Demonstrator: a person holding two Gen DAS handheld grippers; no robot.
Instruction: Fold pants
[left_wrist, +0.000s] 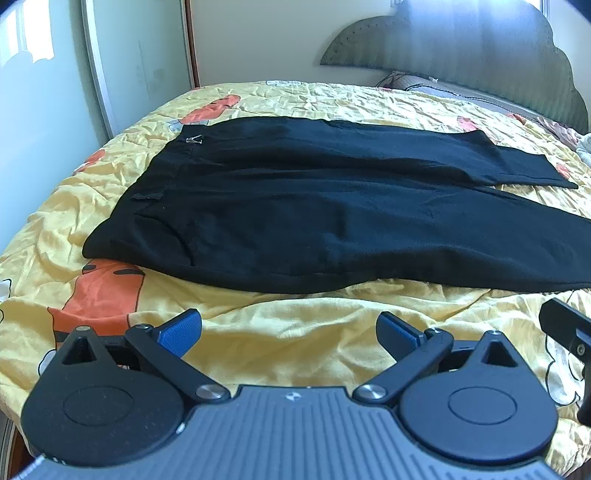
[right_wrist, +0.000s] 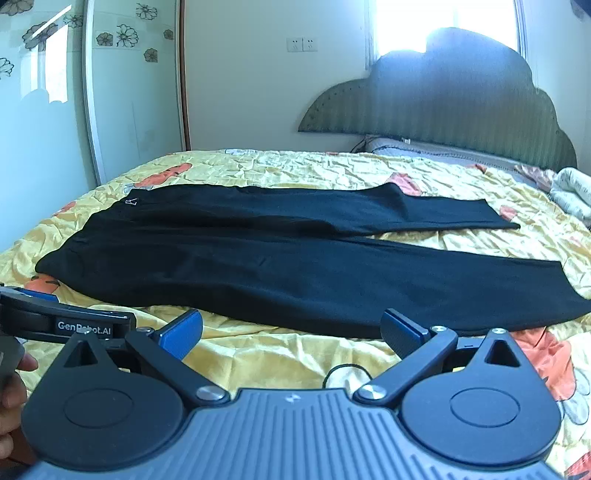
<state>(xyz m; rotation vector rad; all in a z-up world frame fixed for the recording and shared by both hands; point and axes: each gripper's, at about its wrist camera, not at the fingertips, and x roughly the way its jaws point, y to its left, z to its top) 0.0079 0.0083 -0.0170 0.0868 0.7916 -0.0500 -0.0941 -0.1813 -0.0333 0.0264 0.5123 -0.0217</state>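
Two grippers hover side by side above the near edge of the bed, both with blue-padded fingers spread wide and nothing between them. The left gripper (left_wrist: 290, 334) is over bare yellow bedspread (left_wrist: 288, 328), short of the cloth; the right gripper (right_wrist: 291, 332) hangs just at the near border of the garment, its right finger (right_wrist: 400, 332) close to the fabric edge. In the right wrist view the left gripper's body shows at the left side, with part of the person's hand (right_wrist: 13, 402) below it.

The black pants (left_wrist: 295, 206) lie flat across the middle of the bed, parallel to its near edge. The waistband, with a small pale logo (left_wrist: 194, 140), points toward the left edge by the wardrobe door (right_wrist: 48, 92); the two legs run toward the right edge and part slightly into a narrow V. Beyond them, at the far edge, stand a scalloped headboard (right_wrist: 443, 103) and a pillow (right_wrist: 424, 149). A pale bundle of cloth (right_wrist: 572, 192) sits at the far right corner.
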